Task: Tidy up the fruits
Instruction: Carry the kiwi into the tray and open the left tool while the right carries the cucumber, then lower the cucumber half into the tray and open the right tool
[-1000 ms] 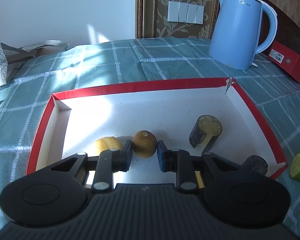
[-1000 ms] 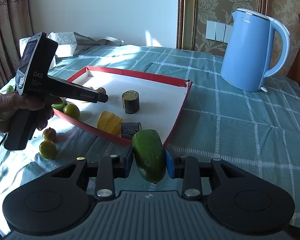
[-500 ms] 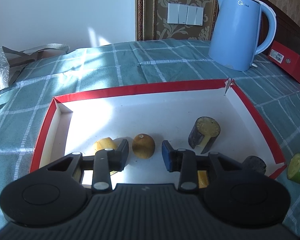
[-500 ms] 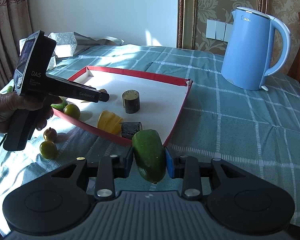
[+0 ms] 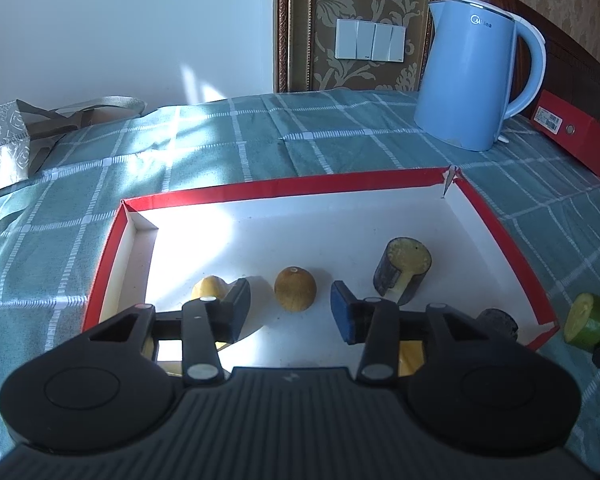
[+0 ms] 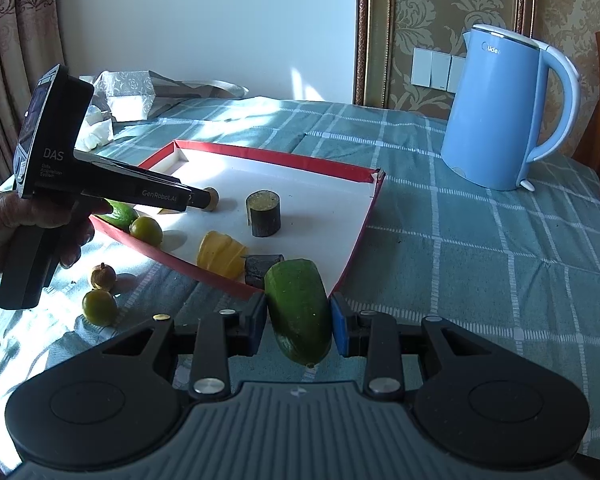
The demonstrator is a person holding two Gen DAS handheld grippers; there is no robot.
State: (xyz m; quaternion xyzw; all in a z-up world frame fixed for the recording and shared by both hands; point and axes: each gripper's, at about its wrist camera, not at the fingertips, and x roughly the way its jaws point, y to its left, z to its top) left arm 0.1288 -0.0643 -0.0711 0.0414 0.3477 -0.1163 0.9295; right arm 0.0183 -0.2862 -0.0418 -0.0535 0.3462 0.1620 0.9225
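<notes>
1. Fruits lie in and around the red-rimmed tray (image 5: 112, 248), white inside, which rests on my green checked tablecloth (image 5: 228, 148).
2. Blue kettle (image 5: 476, 80): upright on the cloth beyond the tray's far right corner, well apart from the fruit.
3. My right gripper (image 6: 299, 326): jaws pressed on the green cut fruit (image 6: 298, 312), held just outside the tray's near corner, cut face towards the tray.
4. My left gripper (image 5: 290, 310): jaws opening over the tray floor, with the brown round fruit (image 5: 295, 288) lying free between and just beyond the fingertips, touching neither pad.
5. My left hand (image 6: 4, 224): wrapped round that gripper's handle, seen from the right wrist view.
6. Dark-skinned cut cylinder (image 5: 402, 266): standing in the tray, right of the brown fruit.
7. Yellow wedge (image 6: 221, 254): inside the tray's near rim, beside a dark lying piece (image 6: 260, 266).
8. Small green round fruits: one (image 6: 146, 230) at the rim, one (image 6: 99, 307) on the cloth, near a small brown fruit (image 6: 103, 276).
</notes>
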